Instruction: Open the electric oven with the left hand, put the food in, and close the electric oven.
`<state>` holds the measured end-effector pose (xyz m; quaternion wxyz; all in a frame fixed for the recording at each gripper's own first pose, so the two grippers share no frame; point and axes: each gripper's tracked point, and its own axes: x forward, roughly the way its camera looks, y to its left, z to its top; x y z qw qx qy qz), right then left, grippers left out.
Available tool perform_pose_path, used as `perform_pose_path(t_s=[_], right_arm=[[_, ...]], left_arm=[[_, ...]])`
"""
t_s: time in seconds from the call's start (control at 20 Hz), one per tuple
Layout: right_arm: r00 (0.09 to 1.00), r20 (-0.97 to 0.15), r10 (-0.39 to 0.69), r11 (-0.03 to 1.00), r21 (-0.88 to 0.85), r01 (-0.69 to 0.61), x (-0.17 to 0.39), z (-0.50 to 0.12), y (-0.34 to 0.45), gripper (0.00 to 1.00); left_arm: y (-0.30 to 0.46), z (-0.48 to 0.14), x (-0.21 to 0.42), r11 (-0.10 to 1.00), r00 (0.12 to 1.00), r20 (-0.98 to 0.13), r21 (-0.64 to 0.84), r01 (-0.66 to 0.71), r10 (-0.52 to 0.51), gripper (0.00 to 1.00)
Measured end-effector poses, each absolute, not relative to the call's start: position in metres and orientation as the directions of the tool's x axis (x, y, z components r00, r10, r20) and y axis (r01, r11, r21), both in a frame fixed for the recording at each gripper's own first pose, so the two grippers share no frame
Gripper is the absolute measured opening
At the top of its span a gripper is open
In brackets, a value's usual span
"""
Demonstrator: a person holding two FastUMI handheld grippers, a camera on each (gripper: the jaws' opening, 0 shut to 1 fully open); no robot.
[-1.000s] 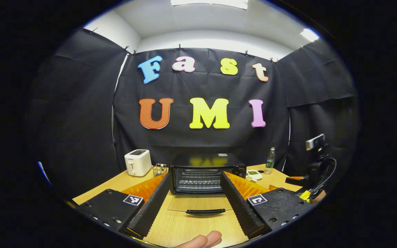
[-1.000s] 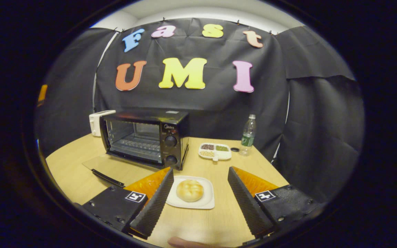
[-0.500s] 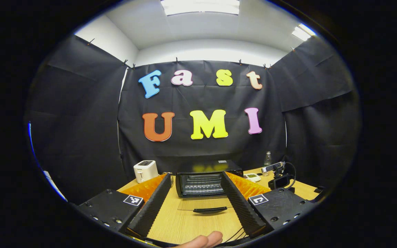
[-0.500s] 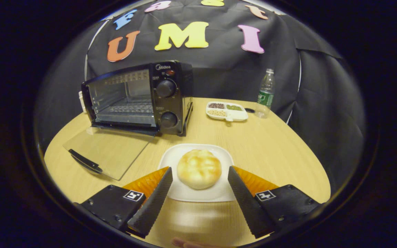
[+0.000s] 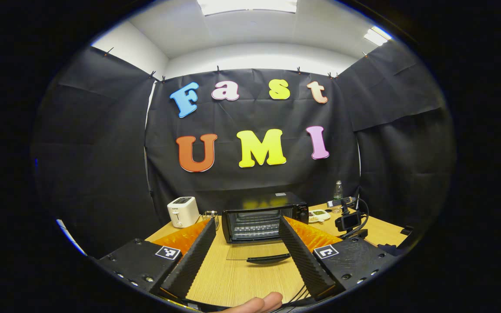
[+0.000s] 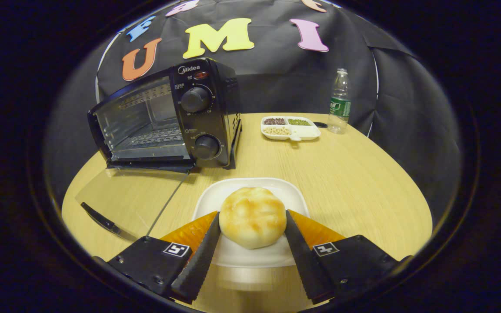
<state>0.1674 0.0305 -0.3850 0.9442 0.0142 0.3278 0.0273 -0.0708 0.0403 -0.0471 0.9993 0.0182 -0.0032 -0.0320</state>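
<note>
The right gripper (image 6: pixel 252 237) brackets the round golden bread bun (image 6: pixel 252 216) on its white square plate (image 6: pixel 286 189); its fingers seem to touch the bun's sides, though firm pressure is unclear. Beyond the plate, to its left, the black electric oven (image 6: pixel 163 119) stands with its glass door (image 6: pixel 131 202) folded flat. A loose pinch could drop the soft bun, a hard one crush it. The left gripper (image 5: pixel 246 256) hangs spread, holding nothing.
</note>
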Motion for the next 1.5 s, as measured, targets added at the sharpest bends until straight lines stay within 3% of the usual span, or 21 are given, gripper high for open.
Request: perform_pose_path(t_s=[0.25, 0.55, 0.75, 0.95, 1.0, 1.05, 1.1, 1.15, 1.2, 1.25, 1.3, 1.35, 1.4, 1.45, 1.5], right_arm=[[0.806, -0.585, 0.087, 0.995, 0.094, -0.039, 0.152, -0.356, 0.043, 0.87], [0.839, -0.509, 0.191, 0.974, 0.201, -0.101, 0.147, -0.313, 0.095, 0.87], [0.808, -0.476, 0.346, 0.899, 0.416, -0.140, 0.153, -0.298, 0.157, 0.87], [0.820, -0.382, 0.425, 0.789, 0.600, -0.130, 0.178, -0.282, 0.215, 0.85], [0.830, -0.348, 0.436, 0.758, 0.639, -0.131, 0.188, -0.279, 0.229, 0.84], [0.841, -0.324, 0.433, 0.742, 0.659, -0.128, 0.197, -0.278, 0.241, 0.85], [0.851, -0.317, 0.419, 0.738, 0.665, -0.115, 0.204, -0.280, 0.247, 0.84], [0.866, -0.308, 0.393, 0.735, 0.672, -0.095, 0.214, -0.282, 0.251, 0.84], [0.881, -0.306, 0.362, 0.734, 0.675, -0.067, 0.224, -0.284, 0.252, 0.85], [0.893, -0.306, 0.329, 0.735, 0.677, -0.040, 0.234, -0.287, 0.253, 0.86], [0.900, -0.317, 0.300, 0.741, 0.671, -0.011, 0.244, -0.292, 0.252, 0.86], [0.906, -0.323, 0.275, 0.747, 0.665, 0.011, 0.252, -0.297, 0.253, 0.87], [0.909, -0.327, 0.258, 0.764, 0.645, 0.016, 0.263, -0.301, 0.255, 0.87], [0.912, -0.325, 0.251, 0.780, 0.626, 0.009, 0.271, -0.305, 0.259, 0.87], [0.914, -0.323, 0.245, 0.796, 0.605, 0.000, 0.279, -0.306, 0.261, 0.87]], left_arm=[[0.046, -0.050, -0.065, 0.998, 0.998, -0.001, 0.009, 0.059, -0.059, 0.95], [0.058, -0.052, -0.065, 0.999, 0.999, 0.000, -0.006, 0.040, -0.040, 0.95], [0.062, -0.048, -0.069, 0.999, 0.999, 0.014, 0.002, 0.034, -0.034, 0.95], [0.064, -0.049, -0.069, 0.999, 0.999, 0.010, 0.002, 0.050, -0.050, 0.95], [0.062, -0.050, -0.068, 0.998, 0.998, 0.008, -0.009, 0.063, -0.063, 1.00], [0.062, -0.050, -0.067, 0.997, 0.997, 0.006, -0.017, 0.071, -0.071, 1.00], [0.066, -0.051, -0.066, 0.997, 0.997, 0.002, -0.024, 0.073, -0.073, 0.89], [0.070, -0.052, -0.063, 0.997, 0.998, -0.003, -0.031, 0.070, -0.070, 0.89], [0.074, -0.052, -0.060, 0.997, 0.998, -0.005, -0.039, 0.065, -0.065, 0.95], [0.077, -0.053, -0.057, 0.997, 0.998, -0.011, -0.054, 0.063, -0.064, 0.89], [0.077, -0.056, -0.055, 0.995, 0.998, -0.019, -0.072, 0.066, -0.068, 1.00], [0.078, -0.058, -0.052, 0.994, 0.997, -0.025, -0.090, 0.067, -0.070, 1.00], [0.080, -0.059, -0.048, 0.992, 0.997, -0.028, -0.108, 0.068, -0.071, 0.89], [0.081, -0.061, -0.045, 0.990, 0.997, -0.033, -0.119, 0.070, -0.074, 0.95], [0.084, -0.063, -0.044, 0.990, 0.997, -0.036, -0.126, 0.069, -0.074, 0.95]])
